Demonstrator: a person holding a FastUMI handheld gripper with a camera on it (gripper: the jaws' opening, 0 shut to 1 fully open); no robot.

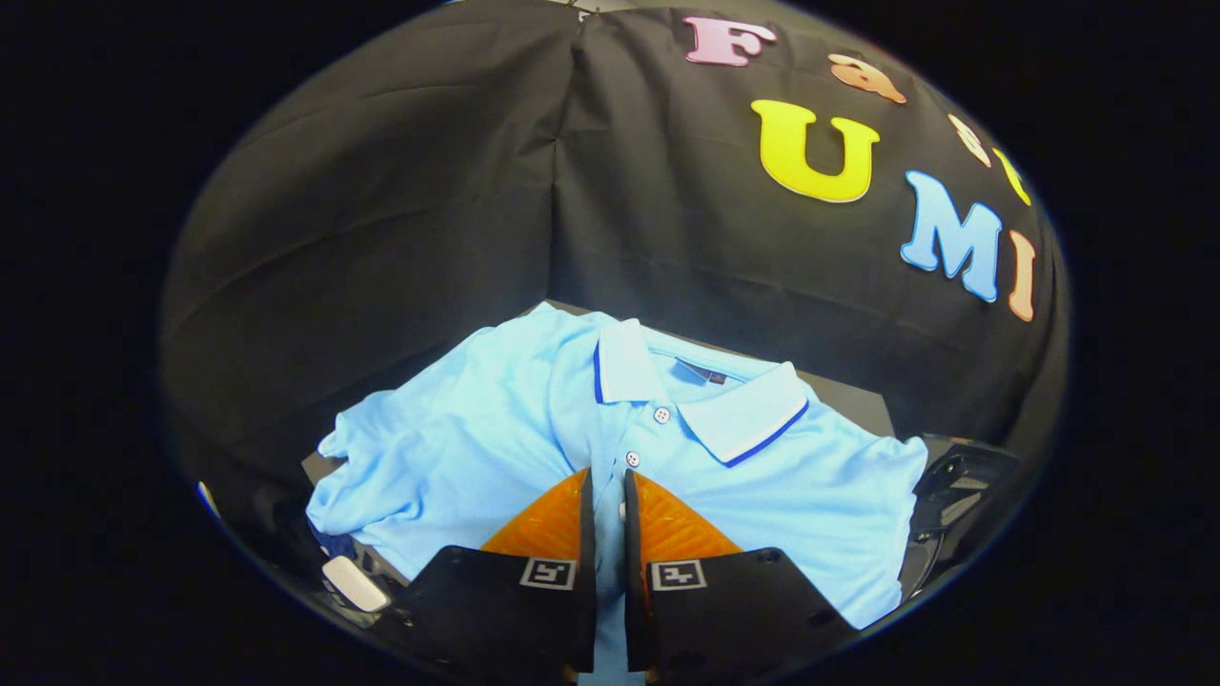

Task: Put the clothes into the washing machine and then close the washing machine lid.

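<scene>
I am seeing my gripper (606, 481) standing with its orange fingers (545, 524) almost together, pinching a fold of the light blue polo shirt (496, 429) at the button placket, while its collar (734, 410) is lying just beyond them.

The camera rides on the gripper (607, 476) and looks forward along its two orange fingers (548, 524), angled down from close above a light blue polo shirt (496, 429). Beyond the shirt it faces the booth's black cloth wall (400, 191), near behind.
</scene>
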